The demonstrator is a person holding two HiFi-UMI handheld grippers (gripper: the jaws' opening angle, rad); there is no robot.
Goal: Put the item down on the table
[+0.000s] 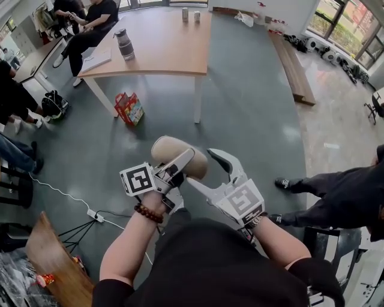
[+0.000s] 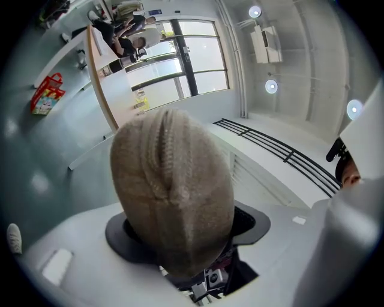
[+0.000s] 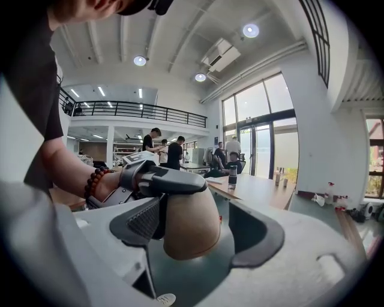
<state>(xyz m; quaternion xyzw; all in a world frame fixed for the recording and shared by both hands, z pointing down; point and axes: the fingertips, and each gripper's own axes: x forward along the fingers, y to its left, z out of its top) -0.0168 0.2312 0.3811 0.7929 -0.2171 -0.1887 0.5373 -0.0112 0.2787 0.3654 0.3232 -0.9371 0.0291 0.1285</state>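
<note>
A tan soft item (image 1: 174, 153) with a ribbed seam hangs in the air over the floor, and my left gripper (image 1: 182, 175) is shut on it. In the left gripper view the item (image 2: 171, 192) fills the gap between the grey jaws of the left gripper (image 2: 180, 243). My right gripper (image 1: 201, 168) stands open just to its right. In the right gripper view the item (image 3: 186, 225) sits between the wide jaws of the right gripper (image 3: 201, 231), close to the left pad and with a clear gap to the right one. The wooden table (image 1: 162, 51) stands well ahead.
On the table are a dark bottle (image 1: 125, 44), papers and two small cups (image 1: 190, 15). A red bag (image 1: 129, 108) lies on the floor by a table leg. People sit at the far left; a person's legs (image 1: 336, 198) are at right. A bench (image 1: 294, 66) lines the right wall.
</note>
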